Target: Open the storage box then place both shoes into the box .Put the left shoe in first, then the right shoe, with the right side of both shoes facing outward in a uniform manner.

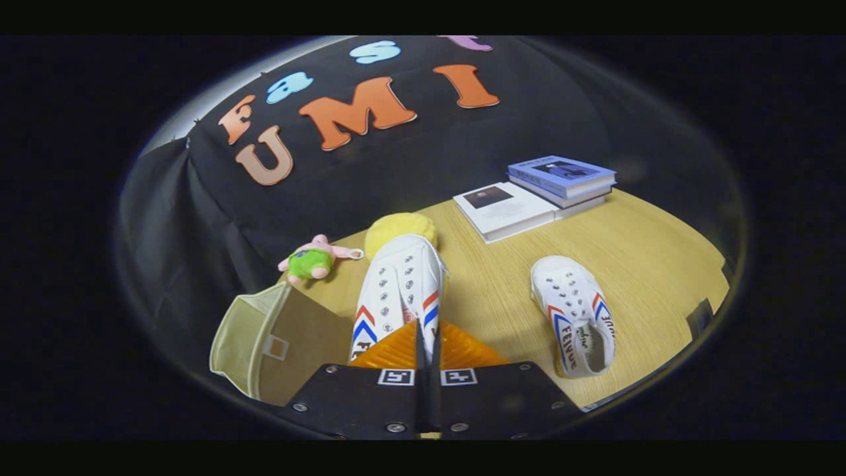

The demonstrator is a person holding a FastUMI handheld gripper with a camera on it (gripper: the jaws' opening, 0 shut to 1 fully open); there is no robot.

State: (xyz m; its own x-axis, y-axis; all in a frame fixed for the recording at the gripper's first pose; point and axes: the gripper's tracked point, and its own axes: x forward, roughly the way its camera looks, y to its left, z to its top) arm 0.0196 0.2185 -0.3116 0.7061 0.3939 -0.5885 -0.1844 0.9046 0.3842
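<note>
Shoe [396,291] heel hides behind closed gripper [426,350], grip unclear.

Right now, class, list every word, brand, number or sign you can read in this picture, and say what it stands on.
"FEIYUE", roughly: side of the lying shoe on the table.
On the clamped shoe, with the gripper shut on it: side lettering cut off, unreadable.
On the books: cover text too small to read.
On the gripper's markers: square patterns, no words.
</note>
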